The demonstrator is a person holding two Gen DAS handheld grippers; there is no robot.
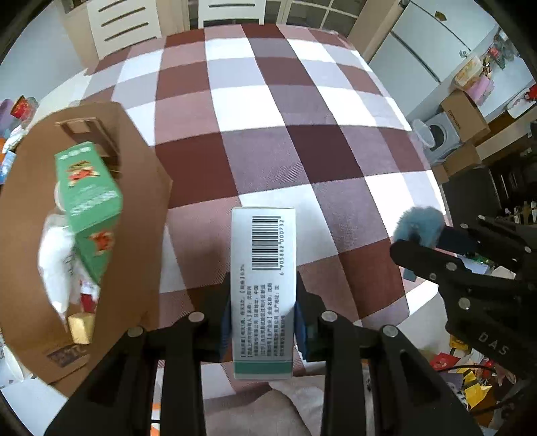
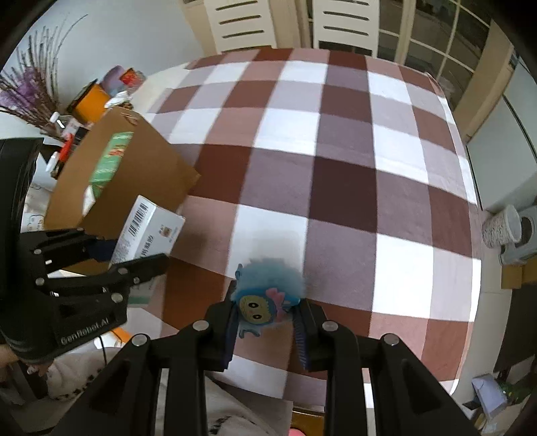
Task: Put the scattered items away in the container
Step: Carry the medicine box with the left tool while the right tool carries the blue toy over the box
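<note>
My left gripper (image 1: 262, 322) is shut on a white box with a barcode and a teal stripe (image 1: 263, 288), held above the checked tablecloth just right of the cardboard box (image 1: 147, 174). The same white box (image 2: 147, 231) and left gripper (image 2: 134, 255) show in the right wrist view, next to the cardboard box (image 2: 147, 161). My right gripper (image 2: 265, 322) is shut on a fluffy blue toy with a cartoon face (image 2: 265, 295), above the near table edge. The toy (image 1: 419, 224) and right gripper (image 1: 423, 244) show at right in the left wrist view.
The cardboard box holds a green carton (image 1: 90, 201), a white plastic bag (image 1: 57, 261) and a small gold block (image 1: 80, 328). The checked tablecloth (image 1: 285, 110) covers the table. White chairs (image 2: 245, 23) stand at the far side. Clutter lies left of the box (image 2: 87, 100).
</note>
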